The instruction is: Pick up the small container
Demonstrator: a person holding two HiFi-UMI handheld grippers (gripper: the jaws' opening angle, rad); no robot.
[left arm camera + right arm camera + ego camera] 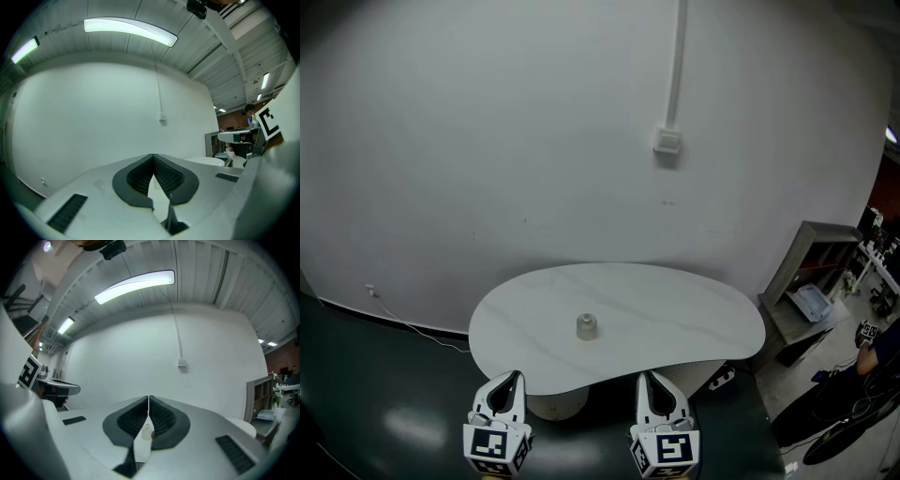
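Left gripper (508, 377) and right gripper (651, 376) hover clenched, empty, at the table (675, 309) edge; small container (587, 326) stands mid-table, bare top all round.

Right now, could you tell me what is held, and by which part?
Nothing: left gripper and right gripper are shut, empty; the small container sits on the table.

White marbled table (675, 319), pale grey container (587, 327), dark green floor (384, 394).
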